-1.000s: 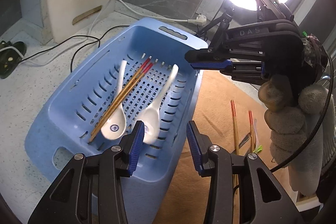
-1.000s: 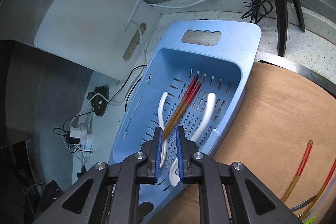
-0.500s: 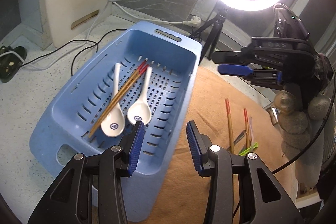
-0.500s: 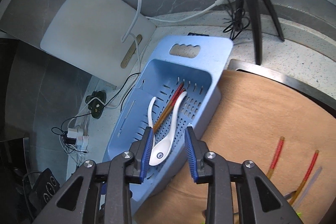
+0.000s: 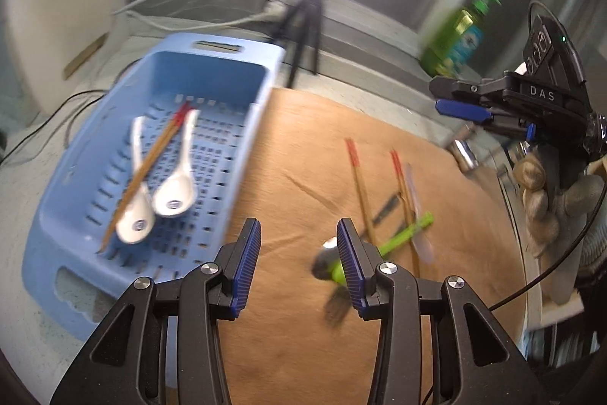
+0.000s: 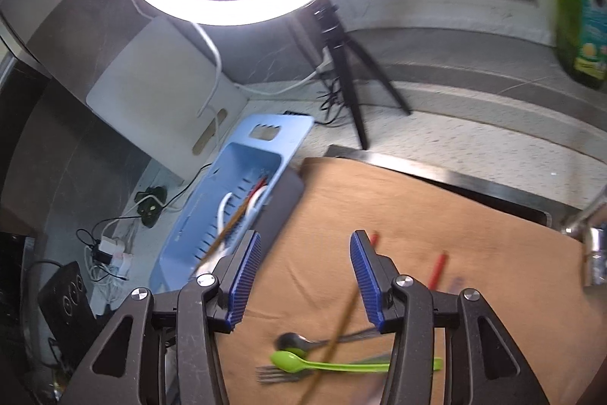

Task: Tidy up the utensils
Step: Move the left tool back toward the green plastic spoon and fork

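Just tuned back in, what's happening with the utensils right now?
A person with a claw in each hand is sorting utensils into the blue basket. Two white spoons and a pair of chopsticks already lie in it. The right claw has just been opening with nothing between its jaws, over the brown cloth. There the green spoon, a fork, a dark spoon and more chopsticks wait. The left claw is open and empty too.
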A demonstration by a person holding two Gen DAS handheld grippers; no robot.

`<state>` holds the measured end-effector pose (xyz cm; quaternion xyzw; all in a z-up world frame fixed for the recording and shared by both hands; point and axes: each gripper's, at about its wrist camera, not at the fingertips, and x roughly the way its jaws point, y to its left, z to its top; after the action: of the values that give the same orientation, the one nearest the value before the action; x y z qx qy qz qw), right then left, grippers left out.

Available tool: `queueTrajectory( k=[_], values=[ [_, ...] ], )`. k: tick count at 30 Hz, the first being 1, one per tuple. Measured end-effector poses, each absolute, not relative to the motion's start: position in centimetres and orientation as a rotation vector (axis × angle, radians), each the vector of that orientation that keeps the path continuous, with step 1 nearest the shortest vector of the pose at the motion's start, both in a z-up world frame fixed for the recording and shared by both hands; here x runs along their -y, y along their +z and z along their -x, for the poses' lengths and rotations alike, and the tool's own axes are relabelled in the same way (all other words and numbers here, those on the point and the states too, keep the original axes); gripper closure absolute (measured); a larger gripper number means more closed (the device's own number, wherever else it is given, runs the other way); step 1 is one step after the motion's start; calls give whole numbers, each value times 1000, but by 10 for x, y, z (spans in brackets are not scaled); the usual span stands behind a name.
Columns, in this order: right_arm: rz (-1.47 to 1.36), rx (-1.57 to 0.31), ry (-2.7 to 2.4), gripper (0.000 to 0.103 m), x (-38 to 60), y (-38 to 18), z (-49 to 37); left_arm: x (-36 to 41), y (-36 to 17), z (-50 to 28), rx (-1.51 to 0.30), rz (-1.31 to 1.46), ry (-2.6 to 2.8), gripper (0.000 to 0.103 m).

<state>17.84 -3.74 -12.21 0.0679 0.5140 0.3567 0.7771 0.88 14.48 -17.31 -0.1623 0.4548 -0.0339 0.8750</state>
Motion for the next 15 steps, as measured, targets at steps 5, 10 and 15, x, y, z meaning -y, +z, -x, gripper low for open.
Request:
queueTrajectory(
  k=[5, 10, 15],
  values=[
    [-124, -1080, 698, 43, 81, -124, -169, -111, -173, -21, -988, 213, -171, 63],
    [-109, -1121, 622, 43, 106, -136, -164, -75, -176, -33, -1022, 49, -281, 63],
    [-137, -1194, 566, 43, 123, -154, -160, -52, -185, -49, -1069, -39, -379, 64]
  ],
)
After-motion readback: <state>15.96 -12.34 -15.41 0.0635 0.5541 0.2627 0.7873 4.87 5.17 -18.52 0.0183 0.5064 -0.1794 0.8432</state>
